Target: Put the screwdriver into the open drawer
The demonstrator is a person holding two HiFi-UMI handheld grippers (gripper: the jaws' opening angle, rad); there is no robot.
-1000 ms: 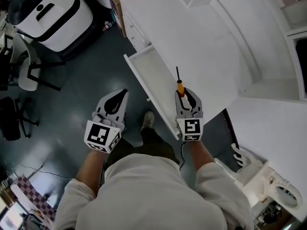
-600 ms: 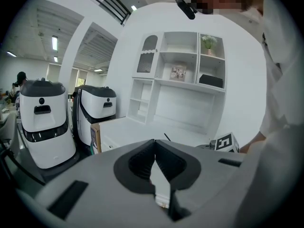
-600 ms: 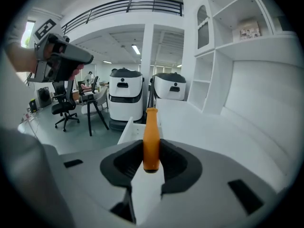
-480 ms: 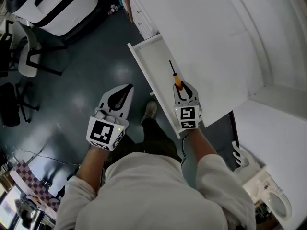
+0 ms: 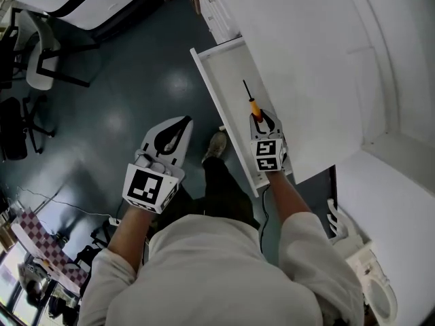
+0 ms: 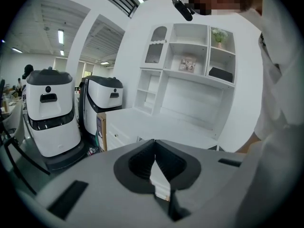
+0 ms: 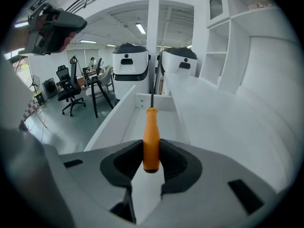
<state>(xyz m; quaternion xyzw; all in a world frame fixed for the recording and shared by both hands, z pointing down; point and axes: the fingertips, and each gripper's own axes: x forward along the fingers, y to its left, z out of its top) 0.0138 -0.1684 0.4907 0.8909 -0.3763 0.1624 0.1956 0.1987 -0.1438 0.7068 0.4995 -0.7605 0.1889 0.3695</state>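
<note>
A screwdriver (image 5: 251, 100) with an orange handle (image 7: 151, 141) and a thin dark shaft sits in my right gripper (image 5: 264, 123), which is shut on the handle. It hangs over the open white drawer (image 5: 221, 87), its shaft pointing along the drawer toward the far end (image 7: 153, 101). My left gripper (image 5: 171, 134) is shut with nothing in it, out over the dark floor to the left of the drawer. In the left gripper view its jaws (image 6: 155, 161) meet at the tips.
The drawer juts out from a white cabinet with a broad white top (image 5: 306, 66). Two white machines (image 7: 130, 65) stand beyond the drawer's far end. Office chairs (image 5: 34, 66) and a dark floor lie to the left. A white fixture (image 5: 370, 277) sits at the lower right.
My right gripper has moved with the screwdriver from over the cabinet top's edge to over the open drawer. The left gripper has held its place.
</note>
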